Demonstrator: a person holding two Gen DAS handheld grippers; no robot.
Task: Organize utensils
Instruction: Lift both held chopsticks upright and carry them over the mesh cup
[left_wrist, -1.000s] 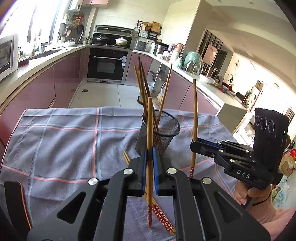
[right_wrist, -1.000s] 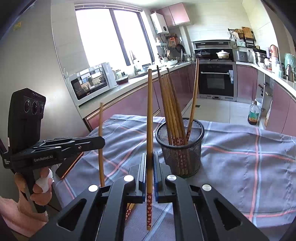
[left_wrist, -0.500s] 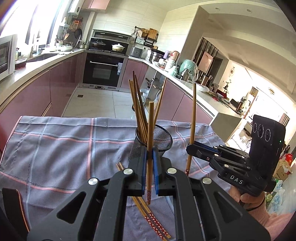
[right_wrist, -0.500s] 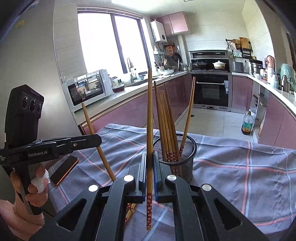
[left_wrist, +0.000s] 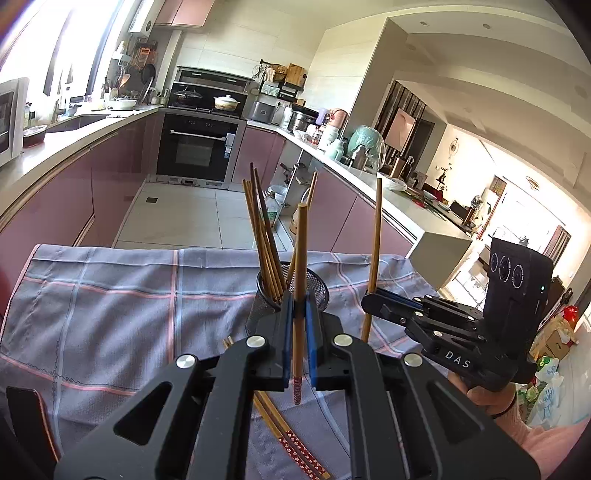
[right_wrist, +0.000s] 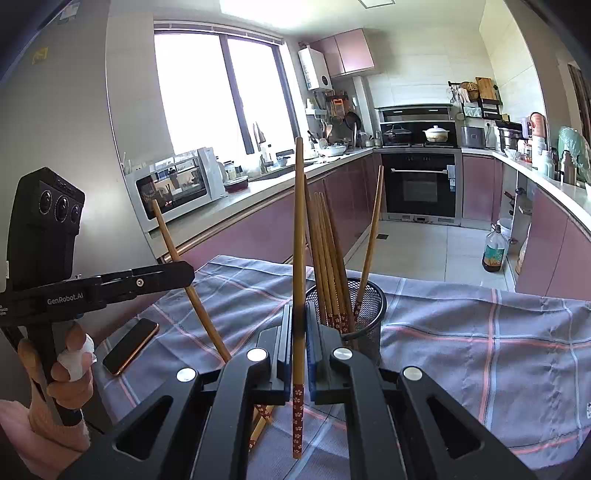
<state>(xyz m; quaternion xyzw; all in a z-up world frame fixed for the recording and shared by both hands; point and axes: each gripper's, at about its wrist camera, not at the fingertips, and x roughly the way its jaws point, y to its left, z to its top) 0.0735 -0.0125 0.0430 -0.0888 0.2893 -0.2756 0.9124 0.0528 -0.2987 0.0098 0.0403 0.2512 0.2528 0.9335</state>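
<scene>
A black mesh holder (left_wrist: 322, 287) stands on the checked cloth with several wooden chopsticks (left_wrist: 263, 236) upright in it. My left gripper (left_wrist: 299, 308) is shut on one chopstick (left_wrist: 300, 251), which it holds upright just in front of the holder, patterned end down. To the right, my right gripper (left_wrist: 371, 303) pinches a second chopstick (left_wrist: 375, 236). In the right wrist view my right gripper (right_wrist: 298, 319) is shut on that chopstick (right_wrist: 298, 236) just before the holder (right_wrist: 371, 306). My left gripper (right_wrist: 183, 272) holds its chopstick (right_wrist: 168, 240) tilted. Two loose chopsticks (left_wrist: 293, 441) lie on the cloth below.
A grey checked cloth (left_wrist: 110, 295) covers the table. A dark phone (right_wrist: 131, 345) lies near the cloth's left edge. Beyond the table's far edge is the kitchen floor, with pink cabinets, an oven and a bottle (right_wrist: 493, 253) on the floor.
My left gripper has risen with its chopstick, which now leans instead of standing straight in the right wrist view. The holder sits lower in both views. Both grips are unchanged.
</scene>
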